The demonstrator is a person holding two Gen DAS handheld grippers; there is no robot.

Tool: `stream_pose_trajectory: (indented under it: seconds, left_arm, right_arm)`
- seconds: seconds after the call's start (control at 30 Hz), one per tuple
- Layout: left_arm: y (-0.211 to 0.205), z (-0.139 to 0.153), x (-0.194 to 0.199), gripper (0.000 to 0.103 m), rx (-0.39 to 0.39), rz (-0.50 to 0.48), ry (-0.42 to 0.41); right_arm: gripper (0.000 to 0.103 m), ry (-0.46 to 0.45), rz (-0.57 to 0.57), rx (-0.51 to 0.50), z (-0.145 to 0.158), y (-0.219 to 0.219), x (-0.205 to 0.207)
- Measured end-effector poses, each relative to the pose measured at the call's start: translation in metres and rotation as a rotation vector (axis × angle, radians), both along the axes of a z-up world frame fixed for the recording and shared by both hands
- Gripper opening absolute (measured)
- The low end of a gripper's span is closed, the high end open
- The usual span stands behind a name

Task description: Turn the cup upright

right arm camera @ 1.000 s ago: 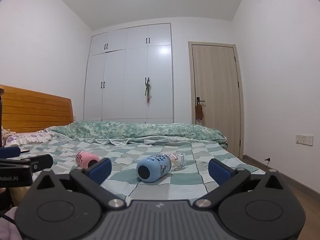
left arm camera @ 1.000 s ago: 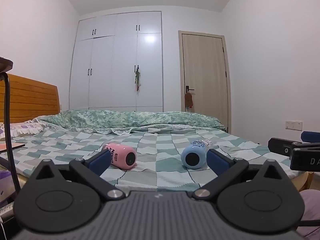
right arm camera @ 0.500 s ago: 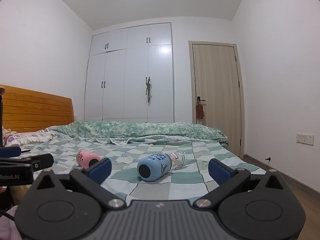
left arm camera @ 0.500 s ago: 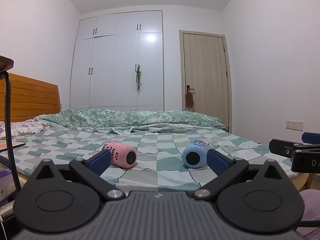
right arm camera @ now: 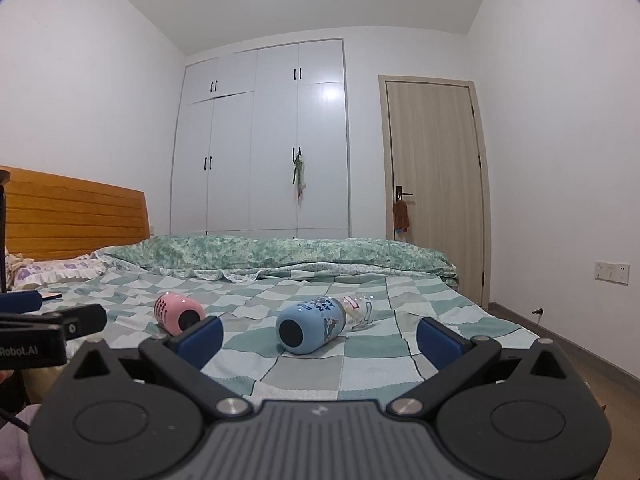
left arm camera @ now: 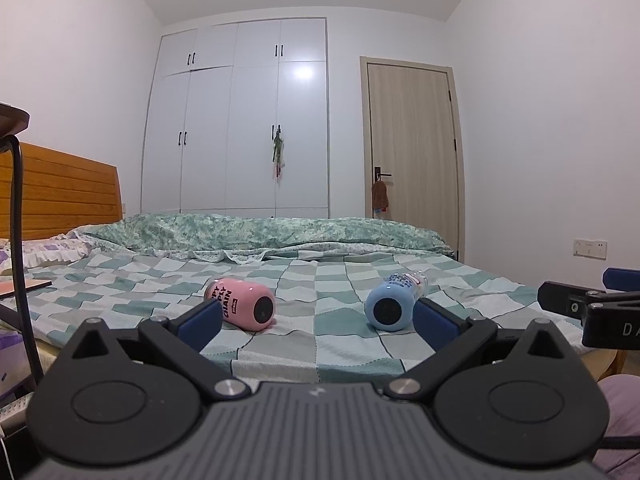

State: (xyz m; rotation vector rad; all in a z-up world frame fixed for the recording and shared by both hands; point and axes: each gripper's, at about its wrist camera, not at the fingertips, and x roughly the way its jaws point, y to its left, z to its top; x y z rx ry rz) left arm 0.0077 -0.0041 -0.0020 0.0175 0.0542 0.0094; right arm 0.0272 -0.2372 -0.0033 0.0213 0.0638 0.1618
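Jaws wide apart, empty, on our left gripper point(left arm camera: 316, 322) and right gripper point(right arm camera: 319, 334). Pink cylindrical cup point(left arm camera: 243, 305) and blue cylindrical cup with clear lid point(right arm camera: 316, 323) lie sideways, well apart, on checked green bedsheet point(left arm camera: 332, 344). We judge nothing done: approach, grasp, uprighting all remain.

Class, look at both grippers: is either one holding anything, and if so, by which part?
Nothing is held. The left gripper and right gripper are open, short of the pink cup and blue cup.

Left gripper point(left arm camera: 316, 322) and right gripper point(right arm camera: 318, 334): black linkages, silver pivot screws, blue-padded jaws, ribbed grey housings are shown.
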Motion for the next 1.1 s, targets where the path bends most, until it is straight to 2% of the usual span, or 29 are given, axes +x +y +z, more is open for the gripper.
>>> stream_pose_trajectory:
  seconds: [1.1]
  left_arm:
    - [0.0007, -0.0014, -0.0041, 0.103, 0.006, -0.006, -0.009]
  right_arm:
    - [0.103, -0.004, 0.003, 0.003, -0.0015, 0.0015, -0.001]
